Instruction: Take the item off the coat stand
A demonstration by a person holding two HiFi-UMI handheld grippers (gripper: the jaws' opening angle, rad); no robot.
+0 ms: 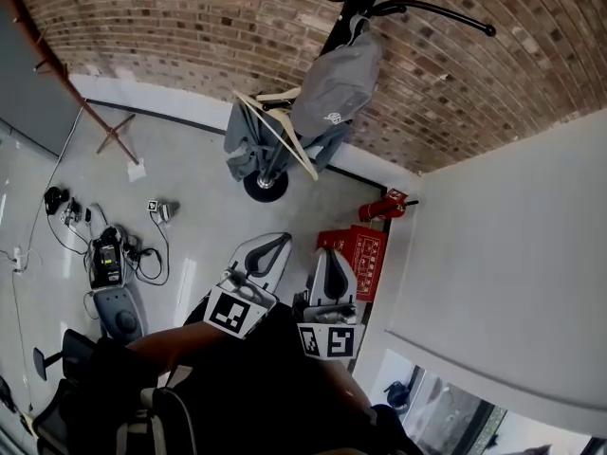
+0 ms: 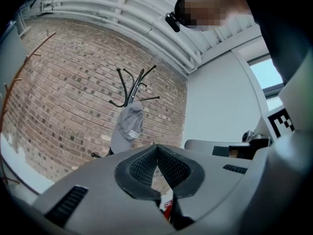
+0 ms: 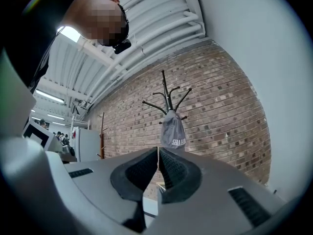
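A black coat stand (image 1: 356, 8) rises before the brick wall. A grey cap (image 1: 337, 83) hangs from one of its hooks, above a grey garment on a wooden hanger (image 1: 254, 138). Both grippers are held low, well short of the stand, and point toward it. My left gripper (image 1: 268, 249) is shut with nothing between its pads, and my right gripper (image 1: 332, 265) beside it is shut and empty too. In the left gripper view the cap (image 2: 128, 126) shows above the closed tips (image 2: 156, 147). The right gripper view has the cap (image 3: 173, 131) just over its closed tips (image 3: 158, 150).
A red fire extinguisher (image 1: 384, 207) and a red box (image 1: 358, 252) stand by the white wall (image 1: 512, 254) at the right. Cables and devices (image 1: 106, 259) lie on the floor at the left. The stand's round base (image 1: 266, 186) rests on the grey floor.
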